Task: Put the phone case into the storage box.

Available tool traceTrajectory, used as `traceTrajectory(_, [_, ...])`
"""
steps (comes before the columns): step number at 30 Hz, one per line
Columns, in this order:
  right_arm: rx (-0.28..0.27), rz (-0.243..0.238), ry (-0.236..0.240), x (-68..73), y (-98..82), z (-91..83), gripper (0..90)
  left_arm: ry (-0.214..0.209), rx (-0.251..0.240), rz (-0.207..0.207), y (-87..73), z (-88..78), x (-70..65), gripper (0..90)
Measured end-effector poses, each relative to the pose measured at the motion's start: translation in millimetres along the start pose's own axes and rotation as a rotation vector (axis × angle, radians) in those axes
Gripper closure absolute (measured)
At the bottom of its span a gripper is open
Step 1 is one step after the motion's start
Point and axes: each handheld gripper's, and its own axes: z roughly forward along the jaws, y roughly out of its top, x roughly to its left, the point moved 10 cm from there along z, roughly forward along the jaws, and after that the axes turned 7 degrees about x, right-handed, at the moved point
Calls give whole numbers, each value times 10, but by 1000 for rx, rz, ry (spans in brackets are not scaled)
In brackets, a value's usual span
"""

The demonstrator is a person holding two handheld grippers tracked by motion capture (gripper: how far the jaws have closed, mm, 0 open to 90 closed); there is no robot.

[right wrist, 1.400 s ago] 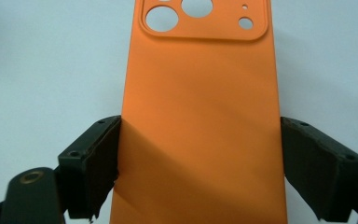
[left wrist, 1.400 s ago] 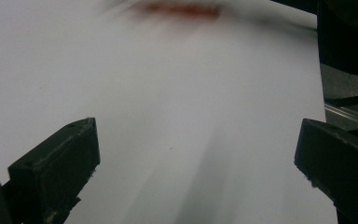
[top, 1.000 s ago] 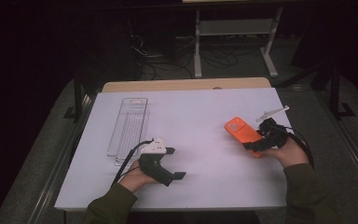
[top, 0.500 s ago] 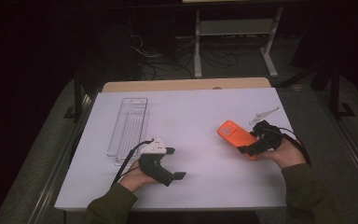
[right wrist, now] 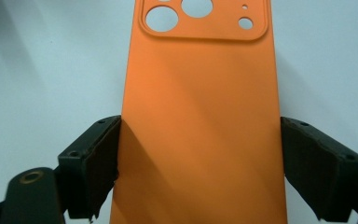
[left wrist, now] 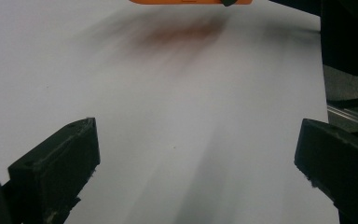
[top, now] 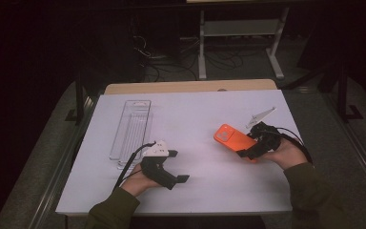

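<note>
An orange phone case [top: 231, 137] with camera cut-outs hangs slightly above the white table [top: 195, 114], at the right. My right gripper [top: 248, 146] is shut on it; in the right gripper view the two jaws press the long edges of the case [right wrist: 200, 93] near its lower half. My left gripper [top: 178, 166] rests low at the front left, open, with nothing between its jaws. The left gripper view has that gripper [left wrist: 196, 154] facing bare table, and the edge of the orange case [left wrist: 191, 2] above its shadow at the top.
A long clear plastic tray [top: 131, 126] lies at the left of the table, beyond my left gripper. A small clear plastic piece [top: 261, 116] lies at the back right. A wooden strip [top: 190, 87] borders the far edge; a metal frame [top: 238, 28] stands beyond it.
My right gripper has carried the orange case leftward, away from the clear plastic piece. The left gripper has stayed in place, open.
</note>
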Motion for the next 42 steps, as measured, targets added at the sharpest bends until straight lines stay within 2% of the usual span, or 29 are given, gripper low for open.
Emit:
traceTrajectory(11, [-10, -37, 26, 47, 149, -31, 154, -7, 6, 7, -12, 29, -9, 0])
traceTrajectory(14, [2, -78, 22, 55, 121, -4, 154, -12, 16, 13, -18, 36, -17, 0])
traceTrajectory(17, [13, -92, 30, 84, 99, 3, 154, -20, 26, 29, -15, 29, -23, 0])
traceTrajectory(19, [7, -127, 17, 66, 100, 8, 153, -22, 34, 36, -9, 15, -22, 0])
traceTrajectory(20, [4, -121, 27, 90, 106, 2, 153, -25, 36, 36, -3, 9, -25, 0])
traceTrajectory(21, [6, -138, 23, 88, 105, 1, 153, -21, 37, 46, 4, 4, -18, 0])
traceTrajectory(22, [5, -129, 32, 113, 108, -4, 153, -19, 38, 47, 14, -1, -18, 0])
traceTrajectory(23, [5, -147, 33, 113, 106, -1, 153, -20, 40, 45, 23, -9, -21, 0])
traceTrajectory(29, [10, -172, 41, 151, 101, 7, 153, -9, 50, 72, 99, -43, 2, 0])
traceTrajectory(34, [4, -169, 50, 166, 105, -17, 153, 4, 67, 88, 156, -67, 19, 0])
traceTrajectory(42, [2, -188, 57, 204, 113, -29, 153, -18, 77, 117, 342, -84, 42, 0])
